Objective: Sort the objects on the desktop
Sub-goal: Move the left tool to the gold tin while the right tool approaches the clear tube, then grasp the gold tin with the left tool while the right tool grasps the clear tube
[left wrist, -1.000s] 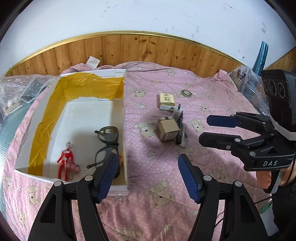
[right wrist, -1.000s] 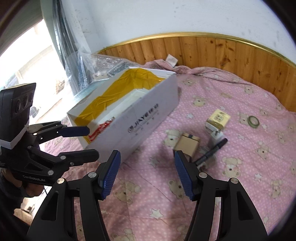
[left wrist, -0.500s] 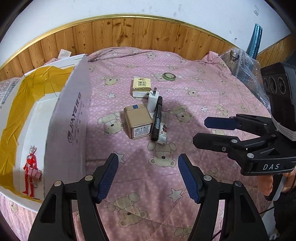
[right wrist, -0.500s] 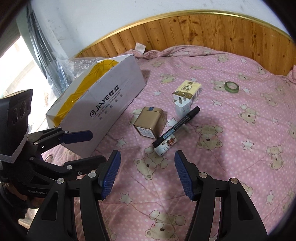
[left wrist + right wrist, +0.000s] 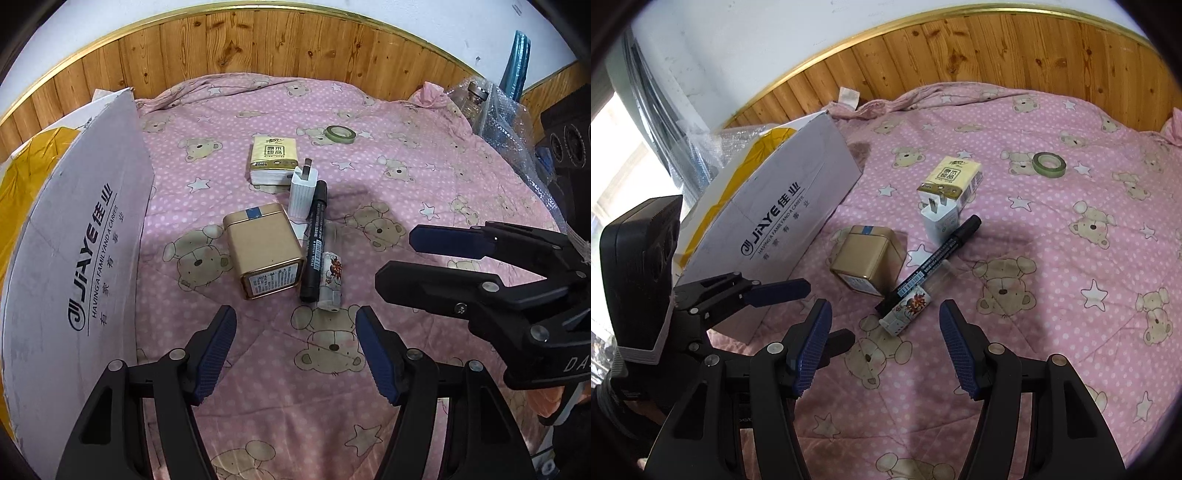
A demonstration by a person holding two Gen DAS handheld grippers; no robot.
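Both grippers have swung off the box and closed in on the pile. Left wrist view: left gripper (image 5: 295, 349) jaws wide open, nothing held; the gold tin (image 5: 264, 251), boxy and slick, sits just ahead, black marker (image 5: 314, 242) touching its right side. Right wrist view: right gripper (image 5: 884, 345) open too, the floral tube (image 5: 905, 309) just ahead on the soft quilt (image 5: 1071, 295). Packed this tight, I'd guess jaws nudge neighbours.
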